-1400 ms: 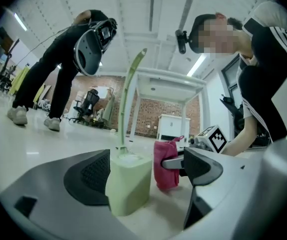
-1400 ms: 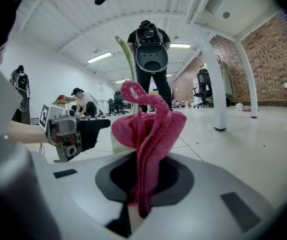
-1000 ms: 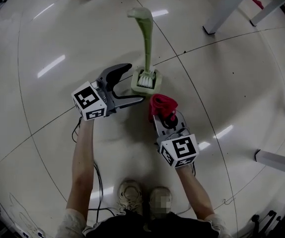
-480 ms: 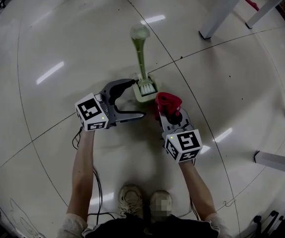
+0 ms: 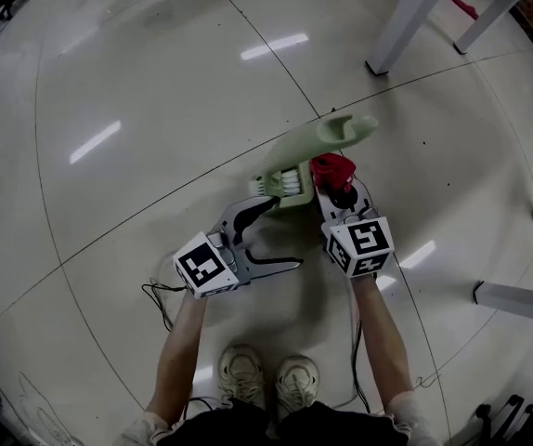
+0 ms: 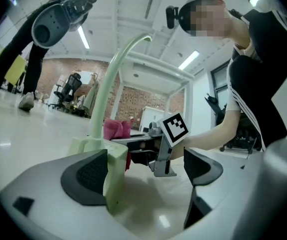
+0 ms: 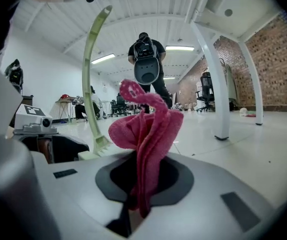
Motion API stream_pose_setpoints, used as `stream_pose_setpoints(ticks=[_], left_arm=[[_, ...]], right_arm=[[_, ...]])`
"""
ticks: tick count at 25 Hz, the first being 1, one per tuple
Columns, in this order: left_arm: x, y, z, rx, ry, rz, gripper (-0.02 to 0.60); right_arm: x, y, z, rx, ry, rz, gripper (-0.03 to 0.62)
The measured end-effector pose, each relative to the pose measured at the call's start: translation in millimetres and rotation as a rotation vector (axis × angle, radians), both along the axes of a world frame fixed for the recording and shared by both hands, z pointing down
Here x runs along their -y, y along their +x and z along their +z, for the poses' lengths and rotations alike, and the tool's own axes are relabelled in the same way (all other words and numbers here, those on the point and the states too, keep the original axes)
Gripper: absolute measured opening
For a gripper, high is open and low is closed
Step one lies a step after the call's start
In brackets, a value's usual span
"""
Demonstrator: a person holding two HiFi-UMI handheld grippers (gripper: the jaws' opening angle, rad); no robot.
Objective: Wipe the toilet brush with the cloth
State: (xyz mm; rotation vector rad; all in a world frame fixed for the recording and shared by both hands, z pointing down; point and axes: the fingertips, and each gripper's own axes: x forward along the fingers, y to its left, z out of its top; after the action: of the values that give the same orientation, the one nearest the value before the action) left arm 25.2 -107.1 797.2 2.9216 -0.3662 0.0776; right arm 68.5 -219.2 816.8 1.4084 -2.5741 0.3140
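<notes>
Head view shows the brush (image 5: 322, 137) upright in its holder (image 6: 111, 171) on the floor (image 5: 155, 82), between the two grippers. The left gripper (image 5: 283, 233) has its jaws wide apart around the holder. In the left gripper view the holder touches one pad (image 6: 86, 176), while the other jaw stands clear of it. The right gripper (image 5: 334, 187) is clamped on the red cloth (image 5: 331, 169). The cloth bunches up above the closed jaws, just beside the brush handle.

Dim fisheye views with dark corners; ceiling lights (image 7: 179, 48) glare off the glossy floor (image 5: 155, 82)
</notes>
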Motion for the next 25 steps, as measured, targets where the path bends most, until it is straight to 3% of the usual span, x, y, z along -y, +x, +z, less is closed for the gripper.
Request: stream_pose_setpoints(ticks=[12,25], left_arm=[[-1,0,3,-0.007,-0.023,-0.017,0.459],[-2,2,6,-0.006,-0.035,-0.025,0.459]], right_arm=[[17,-6,11,0.048,-0.016,-0.176,0.031],[-59,4,18,0.103,-0.061,-0.164,0.031]])
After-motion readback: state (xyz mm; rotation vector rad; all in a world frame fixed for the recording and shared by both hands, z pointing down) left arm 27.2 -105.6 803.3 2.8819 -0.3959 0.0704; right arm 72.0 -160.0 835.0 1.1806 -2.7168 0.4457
